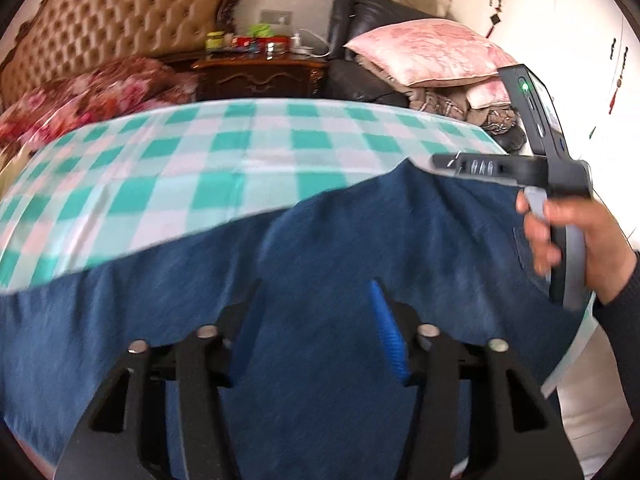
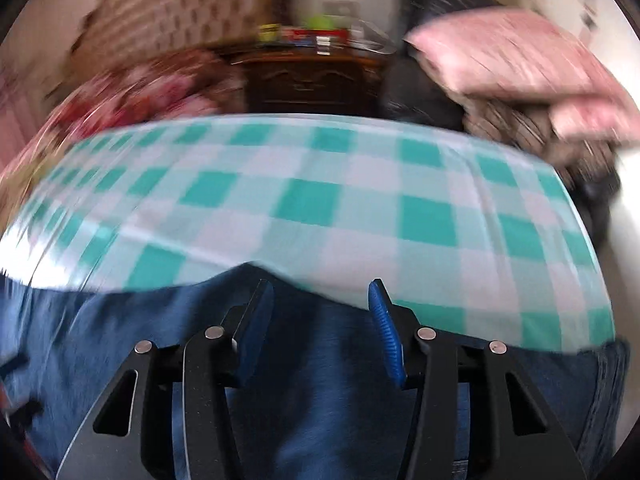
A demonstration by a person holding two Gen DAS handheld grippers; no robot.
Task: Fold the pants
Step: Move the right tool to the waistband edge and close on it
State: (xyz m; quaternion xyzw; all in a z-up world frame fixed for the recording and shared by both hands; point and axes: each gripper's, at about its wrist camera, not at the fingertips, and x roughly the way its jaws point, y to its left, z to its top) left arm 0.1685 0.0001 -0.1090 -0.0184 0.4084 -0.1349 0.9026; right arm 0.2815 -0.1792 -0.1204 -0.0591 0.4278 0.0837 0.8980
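Pants [image 1: 320, 264] are lying across the near part of a bed [image 1: 248, 148] covered in green-and-white check.
The left hand-held gripper [image 1: 316, 316] is hovering with its jaws spread wide over the blue denim, clamping nothing; whether its pads are touching the cloth is unclear. The right hand-held gripper [image 2: 320, 312] is likewise gaping wide above the denim's far edge, gripping nothing, its view blurred. The denim is stretching left to right across both views.
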